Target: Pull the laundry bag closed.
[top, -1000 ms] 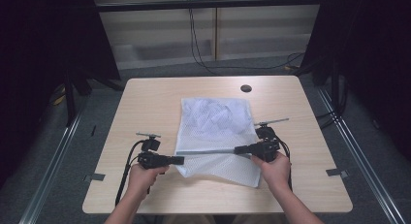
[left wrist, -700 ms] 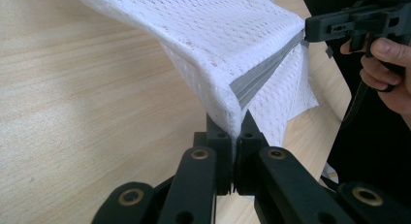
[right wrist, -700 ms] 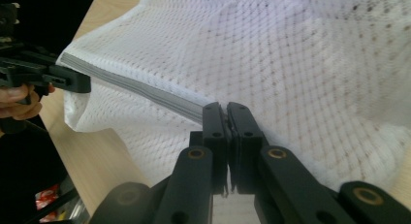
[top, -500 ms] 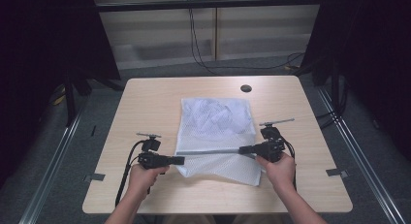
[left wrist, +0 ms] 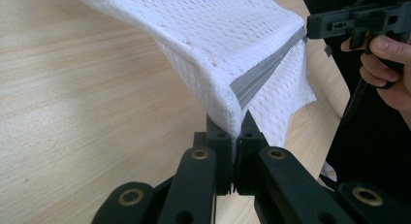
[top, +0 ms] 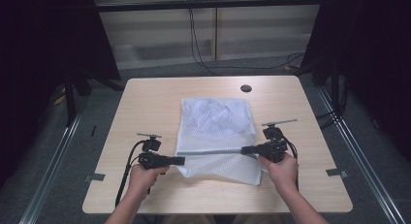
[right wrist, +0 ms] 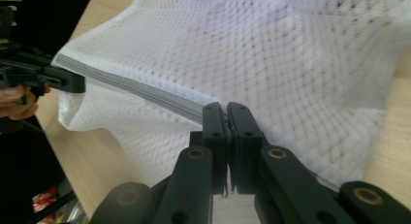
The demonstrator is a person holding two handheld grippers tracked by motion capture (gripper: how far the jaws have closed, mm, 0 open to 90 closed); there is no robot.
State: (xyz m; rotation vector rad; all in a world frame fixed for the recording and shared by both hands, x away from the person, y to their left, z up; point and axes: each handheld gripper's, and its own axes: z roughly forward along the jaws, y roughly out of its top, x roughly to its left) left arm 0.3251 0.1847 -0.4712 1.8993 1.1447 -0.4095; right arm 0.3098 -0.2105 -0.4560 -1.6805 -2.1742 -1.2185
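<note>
A white mesh bag (top: 216, 121) with a grey zipper band (top: 209, 152) lies on the wooden table (top: 150, 100). My left gripper (top: 181, 160) is shut on the bag's left end of the zipper band, seen close in the left gripper view as mesh bag (left wrist: 228, 54) pinched at my left gripper (left wrist: 235, 129). My right gripper (top: 244, 149) is shut on the band's right end; in the right gripper view the zipper band (right wrist: 140, 90) runs from my right gripper (right wrist: 225, 110) toward the other gripper. The band is stretched taut and lifted between them.
A dark round hole (top: 246, 88) sits in the table near its far edge. Cables (top: 198, 44) hang behind the table. Metal rails (top: 53, 166) run along the floor on both sides. Bare tabletop lies left and right of the bag.
My right gripper has moved slightly right and toward the person, drawing the zipper band tighter. My left gripper has stayed in place.
</note>
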